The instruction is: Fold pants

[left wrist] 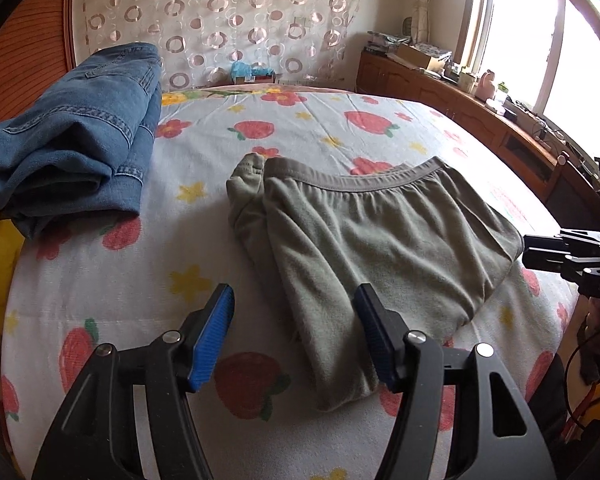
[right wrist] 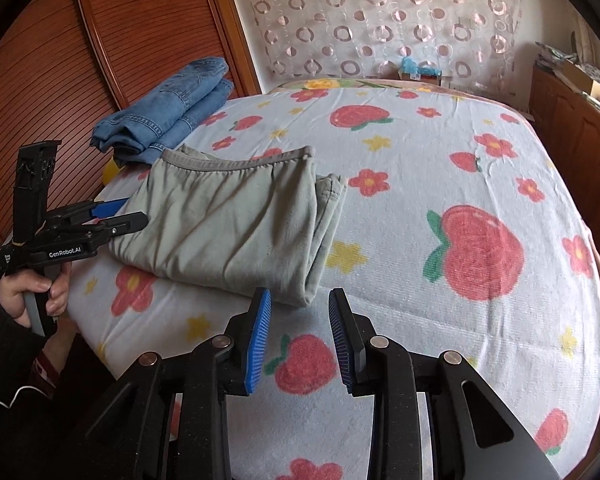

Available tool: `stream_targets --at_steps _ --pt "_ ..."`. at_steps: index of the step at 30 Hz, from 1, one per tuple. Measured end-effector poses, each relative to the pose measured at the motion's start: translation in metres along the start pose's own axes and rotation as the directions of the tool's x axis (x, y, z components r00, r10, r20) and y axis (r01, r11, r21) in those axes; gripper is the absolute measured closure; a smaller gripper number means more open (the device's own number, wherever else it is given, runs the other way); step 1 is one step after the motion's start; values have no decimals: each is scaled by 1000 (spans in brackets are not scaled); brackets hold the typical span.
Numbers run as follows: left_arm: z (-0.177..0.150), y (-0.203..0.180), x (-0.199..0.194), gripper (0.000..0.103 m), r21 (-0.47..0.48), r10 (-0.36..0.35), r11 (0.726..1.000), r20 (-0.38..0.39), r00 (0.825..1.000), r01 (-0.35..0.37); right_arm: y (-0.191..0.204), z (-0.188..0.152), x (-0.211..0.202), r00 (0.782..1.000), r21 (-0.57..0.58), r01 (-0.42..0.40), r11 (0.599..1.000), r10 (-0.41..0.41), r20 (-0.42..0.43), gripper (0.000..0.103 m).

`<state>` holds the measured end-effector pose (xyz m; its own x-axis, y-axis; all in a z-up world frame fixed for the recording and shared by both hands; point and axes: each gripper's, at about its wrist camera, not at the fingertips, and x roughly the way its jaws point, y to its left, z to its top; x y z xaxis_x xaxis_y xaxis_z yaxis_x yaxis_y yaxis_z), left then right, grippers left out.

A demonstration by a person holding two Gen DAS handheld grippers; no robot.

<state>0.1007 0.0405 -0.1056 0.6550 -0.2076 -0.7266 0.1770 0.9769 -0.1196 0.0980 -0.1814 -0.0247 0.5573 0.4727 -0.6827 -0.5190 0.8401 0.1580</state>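
While folded pants (left wrist: 380, 240) lie flat – both grippers open, apart.

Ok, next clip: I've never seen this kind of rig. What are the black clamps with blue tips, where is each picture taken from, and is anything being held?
No robot here: a person holds a hand-operated gripper in each hand, each with a fisheye camera looking along its two fingers. One picture looks out over the left gripper, the other over the right gripper; the right view also shows the person's hand on the left gripper's handle. On the bed's fruit-and-flower sheet lie folded grey-green pants and, behind them, folded blue jeans. Both grippers are open with nothing between their blue pads, so nothing is held. The pants already look folded.
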Motion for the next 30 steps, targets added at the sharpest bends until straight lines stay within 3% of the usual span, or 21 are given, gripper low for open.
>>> stream_targets --at_steps 3,6,9,24,26,30 --pt "0 0 0 39 3 1 1000 -1 1000 -1 1 1 9 1000 2 -11 1000 12 -11 79" --pt "-1 0 0 39 4 0 1000 1 1000 0 0 0 12 1000 1 -27 1000 27 -12 95" --pt "-2 0 -1 39 7 2 1000 4 1000 -2 -3 0 7 1000 -1 -3 1000 3 20 101" --pt "-2 0 -1 39 7 2 1000 6 1000 -2 2 3 -16 998 -30 41 999 -39 52 100" --pt "-3 0 -1 39 7 2 1000 7 1000 -2 4 7 -18 997 -42 57 997 -54 61 93" --pt "-2 0 -1 39 7 2 1000 8 1000 -2 8 20 -13 995 -59 80 995 -76 65 90"
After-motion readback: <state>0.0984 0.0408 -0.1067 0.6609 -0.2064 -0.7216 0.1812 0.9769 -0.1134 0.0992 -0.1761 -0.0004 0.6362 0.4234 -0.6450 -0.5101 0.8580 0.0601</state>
